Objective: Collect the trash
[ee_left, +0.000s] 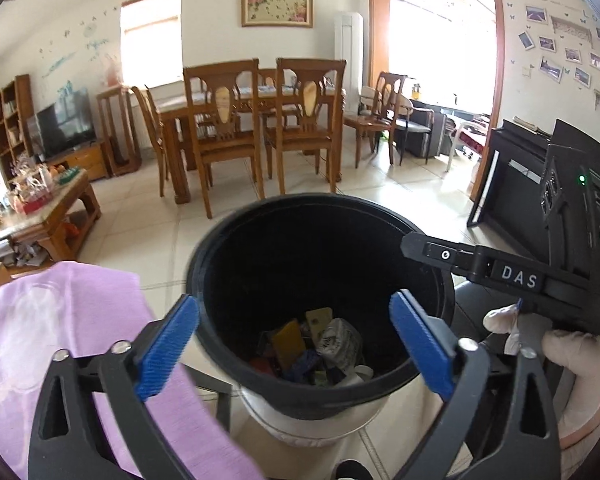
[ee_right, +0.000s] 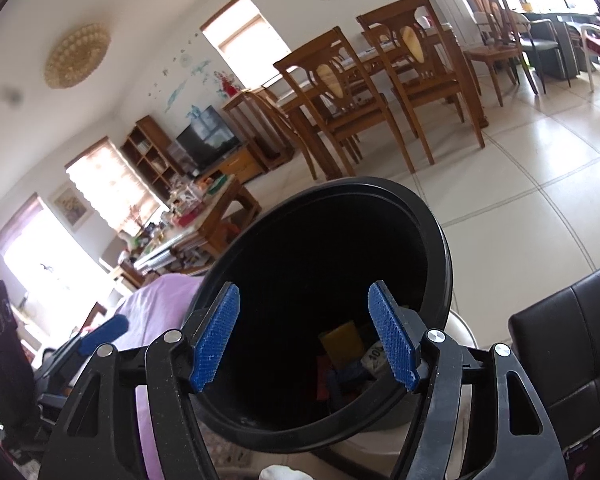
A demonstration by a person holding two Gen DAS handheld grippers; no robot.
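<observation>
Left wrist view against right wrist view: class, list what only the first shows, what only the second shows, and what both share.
Only the left wrist view shows the right gripper reaching over the bin's rim, a gloved hand and photos on the wall.
Only the right wrist view shows the ceiling lamp and a black seat.
Both show the bin with trash inside, purple cloth, chairs and TV.
</observation>
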